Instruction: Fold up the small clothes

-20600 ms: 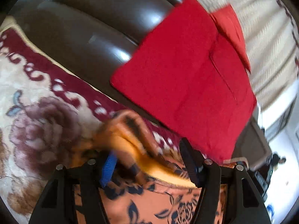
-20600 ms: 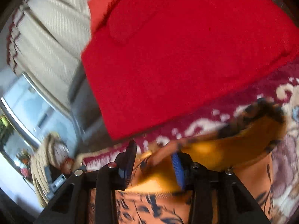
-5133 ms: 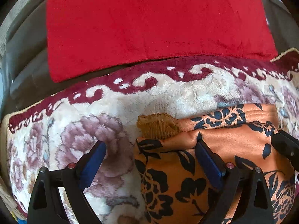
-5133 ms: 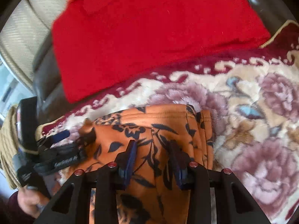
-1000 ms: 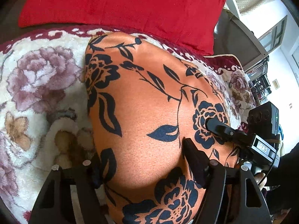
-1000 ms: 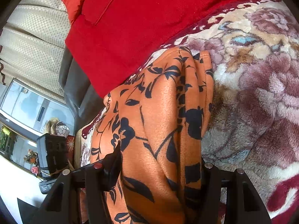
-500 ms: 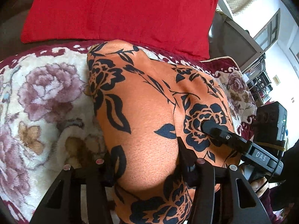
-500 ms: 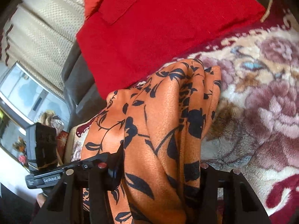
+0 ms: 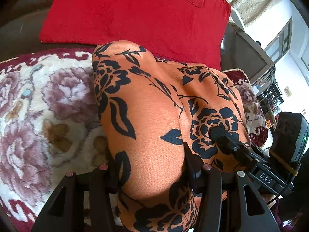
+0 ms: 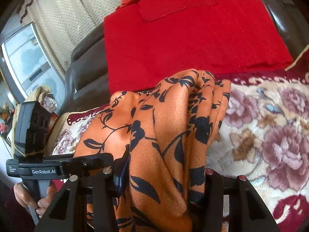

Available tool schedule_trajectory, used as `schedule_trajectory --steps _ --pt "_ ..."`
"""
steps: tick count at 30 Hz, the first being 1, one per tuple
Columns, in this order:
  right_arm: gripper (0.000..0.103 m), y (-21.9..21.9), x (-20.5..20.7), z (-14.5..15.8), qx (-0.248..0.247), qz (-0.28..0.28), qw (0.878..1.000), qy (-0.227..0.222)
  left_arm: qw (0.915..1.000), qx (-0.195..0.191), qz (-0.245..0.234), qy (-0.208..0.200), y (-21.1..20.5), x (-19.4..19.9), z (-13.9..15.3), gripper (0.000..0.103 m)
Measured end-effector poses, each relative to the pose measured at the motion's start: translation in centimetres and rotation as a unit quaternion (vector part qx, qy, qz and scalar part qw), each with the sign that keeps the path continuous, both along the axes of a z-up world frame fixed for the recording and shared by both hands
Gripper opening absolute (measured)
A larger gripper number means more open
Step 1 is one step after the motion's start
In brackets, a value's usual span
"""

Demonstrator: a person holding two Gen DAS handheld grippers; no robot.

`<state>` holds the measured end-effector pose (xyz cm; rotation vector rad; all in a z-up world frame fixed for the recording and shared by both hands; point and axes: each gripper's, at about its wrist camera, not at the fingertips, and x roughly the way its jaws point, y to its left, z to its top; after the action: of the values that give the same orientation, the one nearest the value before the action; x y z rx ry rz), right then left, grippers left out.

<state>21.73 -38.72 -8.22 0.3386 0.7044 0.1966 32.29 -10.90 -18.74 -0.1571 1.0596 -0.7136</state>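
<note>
1. The orange garment with black flowers point(image 9: 146, 116) is bunched into a thick folded bundle. It lies partly on the floral blanket point(image 9: 48, 104), and its near end is gripped on both sides.
2. The bundle's long axis runs from the grippers away toward the red cloth point(image 9: 135, 11) on the dark sofa point(image 10: 85, 71). Its far end reaches that cloth's lower edge.
3. The left gripper point(image 9: 150, 170) is clamped on the near end at a middling width, and fabric bulges out between its fingers.
4. The right gripper point(image 10: 164, 176) has its jaws closing at this moment. They press on the stacked folds, whose edges point(image 10: 210, 96) face the blanket on that side.
5. In the left wrist view the right gripper's finger point(image 9: 222, 137) lies on the garment's top surface.
6. A hand point(image 10: 29, 195) holds the left gripper's handle point(image 10: 36, 189), low in the right wrist view.
</note>
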Motion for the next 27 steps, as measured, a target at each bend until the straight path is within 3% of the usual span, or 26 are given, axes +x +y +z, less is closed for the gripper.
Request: schedule_trajectory --steps 12,27 --pt "0.053 3.2 0.6 1.7 -0.026 0.002 0.999 -0.023 0.9995 -0.001 0.029 -0.014 3.6 0.2 1.4 0.053" --pt "0.053 5.4 2.1 1.1 -0.026 0.013 1.000 -0.006 0.9986 0.004 0.052 0.000 5.1 0.7 0.9 0.053"
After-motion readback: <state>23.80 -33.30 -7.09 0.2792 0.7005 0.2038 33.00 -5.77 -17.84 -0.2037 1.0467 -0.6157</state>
